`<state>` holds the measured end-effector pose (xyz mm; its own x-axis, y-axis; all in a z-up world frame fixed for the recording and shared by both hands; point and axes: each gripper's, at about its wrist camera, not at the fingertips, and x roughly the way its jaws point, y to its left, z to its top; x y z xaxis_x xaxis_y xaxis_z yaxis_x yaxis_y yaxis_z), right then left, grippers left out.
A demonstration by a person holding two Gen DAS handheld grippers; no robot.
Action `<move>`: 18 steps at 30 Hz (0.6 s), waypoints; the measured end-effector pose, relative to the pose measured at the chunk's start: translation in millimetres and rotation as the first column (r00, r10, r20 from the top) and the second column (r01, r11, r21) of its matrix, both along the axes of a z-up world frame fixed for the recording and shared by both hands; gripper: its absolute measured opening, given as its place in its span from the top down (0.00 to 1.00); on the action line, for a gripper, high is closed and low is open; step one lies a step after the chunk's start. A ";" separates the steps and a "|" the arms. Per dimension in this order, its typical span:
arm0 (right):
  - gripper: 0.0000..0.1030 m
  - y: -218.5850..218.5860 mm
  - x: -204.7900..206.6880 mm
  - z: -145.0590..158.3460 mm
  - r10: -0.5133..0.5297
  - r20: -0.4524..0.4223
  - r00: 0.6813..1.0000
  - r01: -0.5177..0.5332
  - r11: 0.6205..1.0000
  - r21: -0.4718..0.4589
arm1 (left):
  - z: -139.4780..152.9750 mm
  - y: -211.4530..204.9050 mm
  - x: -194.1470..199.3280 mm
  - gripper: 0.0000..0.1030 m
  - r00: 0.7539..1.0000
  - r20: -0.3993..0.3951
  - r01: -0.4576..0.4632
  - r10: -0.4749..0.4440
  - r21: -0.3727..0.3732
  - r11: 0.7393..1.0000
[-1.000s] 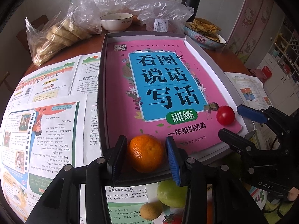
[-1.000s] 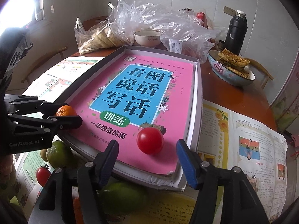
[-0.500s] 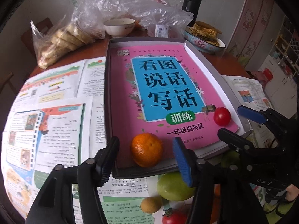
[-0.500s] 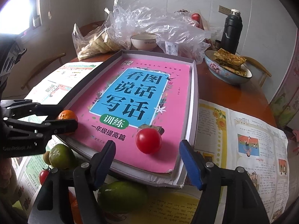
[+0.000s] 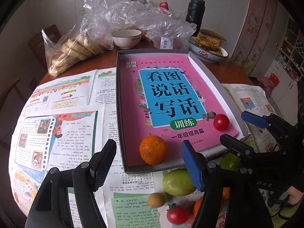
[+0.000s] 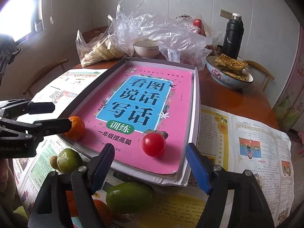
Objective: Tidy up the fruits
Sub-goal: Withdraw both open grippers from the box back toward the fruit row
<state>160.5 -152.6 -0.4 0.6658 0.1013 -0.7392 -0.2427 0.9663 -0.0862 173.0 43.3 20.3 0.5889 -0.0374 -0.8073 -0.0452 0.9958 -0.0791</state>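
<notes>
Left wrist view: the left hand-held gripper (image 5: 148, 161) has just been opening, its jaws apart, the round orange tangerine (image 5: 153, 150) lying free between and just beyond its fingertips in the shallow grey cardboard tray (image 5: 120, 114).

Right wrist view: the right hand-held gripper (image 6: 150, 163) has likewise been opening, jaws apart, the small glossy red tomato (image 6: 153, 144) untouched just ahead on the pink book (image 6: 148, 102).

Fruit tally on the table, plus the rest.

Two red tomatoes (image 5: 221, 122), one on the book and one on the newspaper; two green fruits (image 5: 177, 182); one small brown fruit (image 5: 156, 199); one whole orange (image 5: 153, 150) in the box, with at least one more orange partly hidden at the lower edge. One grey box (image 5: 119, 102), one pink book (image 5: 171, 95), two bowls, one white bowl (image 5: 127, 38) and one patterned bowl (image 5: 208, 52), one black flask (image 5: 195, 13), one red-capped bottle (image 5: 163, 5).
</notes>
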 end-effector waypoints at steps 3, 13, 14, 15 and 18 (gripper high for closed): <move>0.24 1.6 -2.3 2.0 0.005 0.006 1.000 -0.005 1.000 0.001 | 1.9 1.0 -3.1 0.30 1.000 0.006 -0.007 0.007 0.005 1.000; 0.23 8.0 -10.6 8.4 0.018 0.024 1.000 -0.018 1.000 0.007 | 5.1 7.4 -12.6 0.29 1.000 0.018 -0.025 0.025 0.012 1.000; 0.23 9.0 -11.3 9.1 0.020 0.026 0.999 -0.020 1.000 0.008 | 4.9 8.0 -13.6 0.29 0.999 0.017 -0.027 0.027 0.012 1.000; 0.23 9.9 -12.0 10.0 0.021 0.028 0.999 -0.022 1.000 0.008 | 4.8 8.6 -14.6 0.29 0.999 0.017 -0.028 0.028 0.012 1.000; 0.22 12.7 -14.5 12.2 0.027 0.034 0.999 -0.027 1.000 0.008 | 4.7 8.5 -16.9 0.29 1.000 0.017 -0.026 0.026 0.015 1.000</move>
<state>146.1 -139.9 11.8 0.6877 0.1255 -0.7150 -0.2659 0.9600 -0.0872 156.1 51.8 25.0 0.6031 -0.0102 -0.7976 -0.0697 0.9954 -0.0653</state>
